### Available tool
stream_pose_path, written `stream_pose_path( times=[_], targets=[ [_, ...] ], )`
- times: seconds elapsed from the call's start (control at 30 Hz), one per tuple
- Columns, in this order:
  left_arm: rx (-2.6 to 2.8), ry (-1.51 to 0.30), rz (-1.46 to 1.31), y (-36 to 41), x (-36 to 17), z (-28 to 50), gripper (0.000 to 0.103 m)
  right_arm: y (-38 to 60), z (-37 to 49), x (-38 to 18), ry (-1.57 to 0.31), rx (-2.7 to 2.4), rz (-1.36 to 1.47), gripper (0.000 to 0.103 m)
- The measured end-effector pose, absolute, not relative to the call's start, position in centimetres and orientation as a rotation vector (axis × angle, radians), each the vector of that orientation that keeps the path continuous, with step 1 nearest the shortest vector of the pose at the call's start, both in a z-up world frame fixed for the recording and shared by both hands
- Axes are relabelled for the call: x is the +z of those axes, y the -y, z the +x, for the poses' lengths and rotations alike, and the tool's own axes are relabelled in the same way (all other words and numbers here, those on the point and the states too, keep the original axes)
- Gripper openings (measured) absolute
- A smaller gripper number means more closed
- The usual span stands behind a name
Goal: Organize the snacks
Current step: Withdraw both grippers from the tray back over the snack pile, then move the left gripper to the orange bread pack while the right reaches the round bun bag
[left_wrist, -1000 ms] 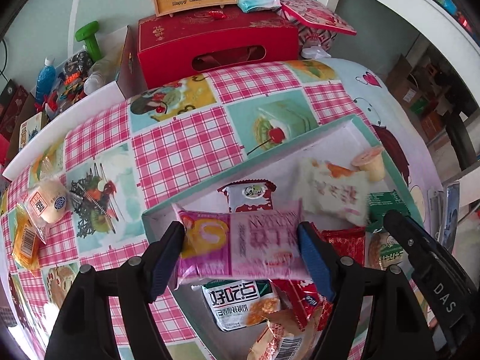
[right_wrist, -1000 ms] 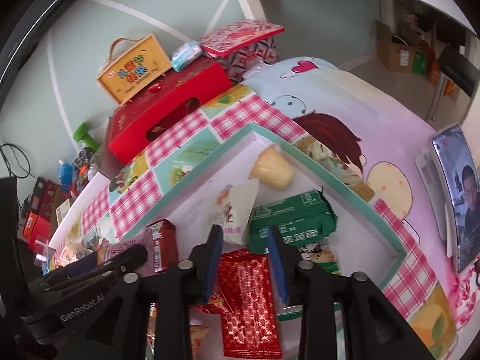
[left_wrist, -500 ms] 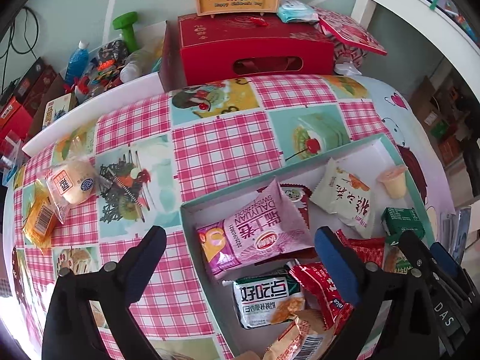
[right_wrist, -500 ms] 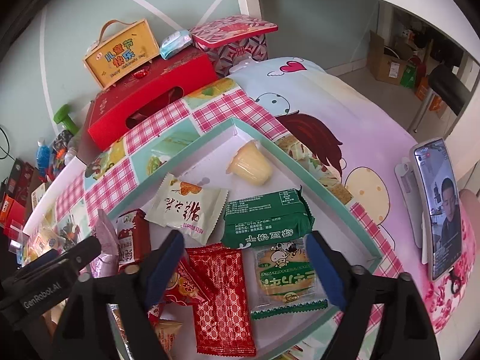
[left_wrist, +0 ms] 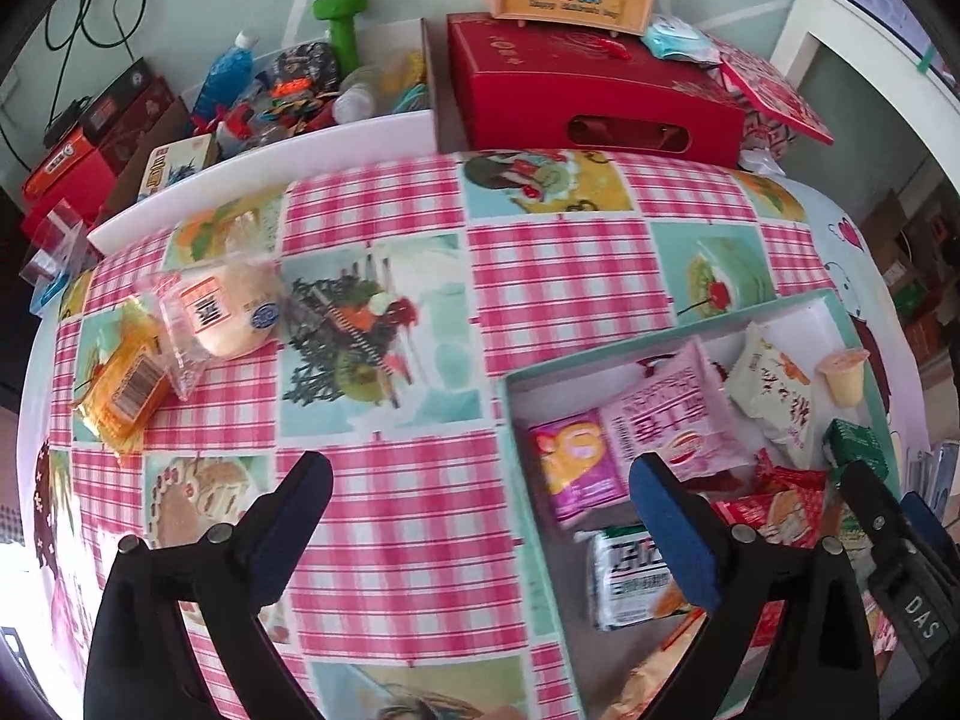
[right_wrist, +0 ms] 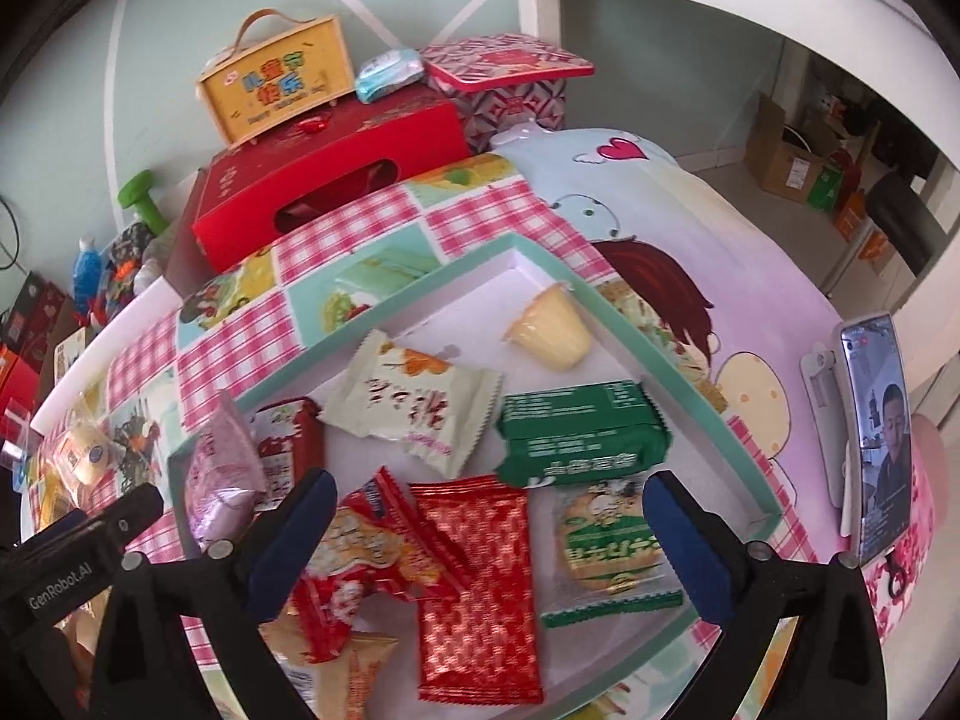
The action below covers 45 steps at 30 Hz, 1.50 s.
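Your left gripper is spread wide and grips nothing; it hangs over the checked tablecloth, with its right finger above the left edge of the tray. Your right gripper is opening, its jaws already wide, and no pad presses on anything, though the red packet and the round biscuit pack lie on the tray floor beneath the gap.

The tray sits on the right half of the table and holds most of the snacks. Along its near left side the pink packet lies beside a smaller pink and yellow one. Farther in you have the cream packet, the green packet just right of it, and the jelly cup tipped on its side near the far corner.

Two snacks are outside the tray, well apart from it on the far left of the cloth: a wrapped bun and an orange packet, touching each other.
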State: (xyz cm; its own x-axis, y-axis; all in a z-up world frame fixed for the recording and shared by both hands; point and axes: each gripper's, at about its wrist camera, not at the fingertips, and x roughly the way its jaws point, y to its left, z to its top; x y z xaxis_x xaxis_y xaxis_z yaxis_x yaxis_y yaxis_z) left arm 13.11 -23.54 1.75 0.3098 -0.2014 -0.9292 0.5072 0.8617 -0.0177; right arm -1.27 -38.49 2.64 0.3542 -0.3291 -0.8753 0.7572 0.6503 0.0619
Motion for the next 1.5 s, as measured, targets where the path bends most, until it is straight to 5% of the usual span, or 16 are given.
stream_pose_path(
  times=[1.5],
  targets=[
    [-0.293,-1.191,0.138,5.6,1.8,24.6,0.099,21.8,14.0,1.8,-1.053,-0.362,0.249,0.103]
  ],
)
